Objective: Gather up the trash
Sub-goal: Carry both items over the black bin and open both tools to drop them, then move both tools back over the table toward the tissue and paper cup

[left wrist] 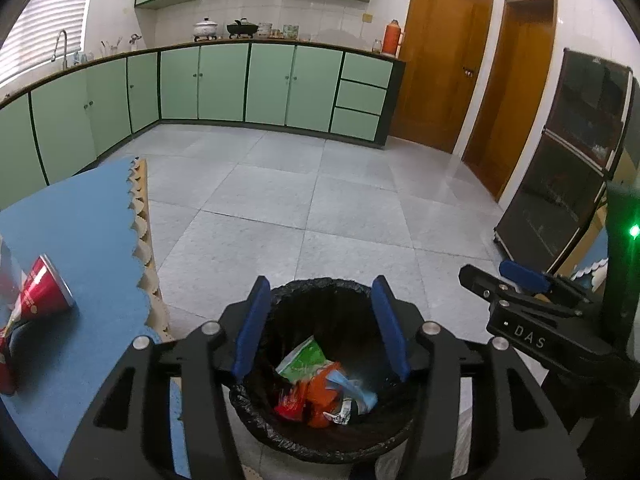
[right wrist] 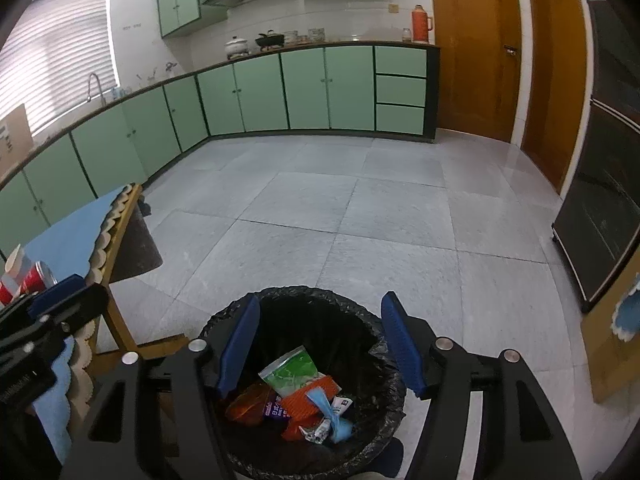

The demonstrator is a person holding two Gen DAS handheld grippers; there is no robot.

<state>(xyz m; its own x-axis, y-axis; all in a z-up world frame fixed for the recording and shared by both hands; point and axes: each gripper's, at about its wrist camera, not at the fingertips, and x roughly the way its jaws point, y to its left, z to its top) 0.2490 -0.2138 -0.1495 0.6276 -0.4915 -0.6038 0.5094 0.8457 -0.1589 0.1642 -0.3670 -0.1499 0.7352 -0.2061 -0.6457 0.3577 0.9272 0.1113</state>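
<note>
A bin with a black liner (left wrist: 320,286) (right wrist: 312,294) stands on the floor below both grippers. Inside lie a green-and-white packet (left wrist: 302,360) (right wrist: 290,374), orange wrappers (left wrist: 316,398) (right wrist: 306,402), a pale blue bag (right wrist: 334,424) and other scraps. My left gripper (left wrist: 322,324) hangs over the bin's mouth, open, with nothing between its blue pads. My right gripper (right wrist: 324,344) hangs over the bin too, open and empty; it also shows at the right edge of the left wrist view (left wrist: 504,276). A red cup (left wrist: 44,286) lies on its side on the blue tablecloth (left wrist: 80,220).
The table with the blue scalloped cloth (right wrist: 72,236) stands left of the bin, holding a red can (right wrist: 38,276) and a paper cup (right wrist: 16,262). Grey floor tiles (left wrist: 320,200) stretch to green cabinets (left wrist: 224,80). A dark glass cabinet (left wrist: 560,160) and wooden doors (left wrist: 440,56) stand right.
</note>
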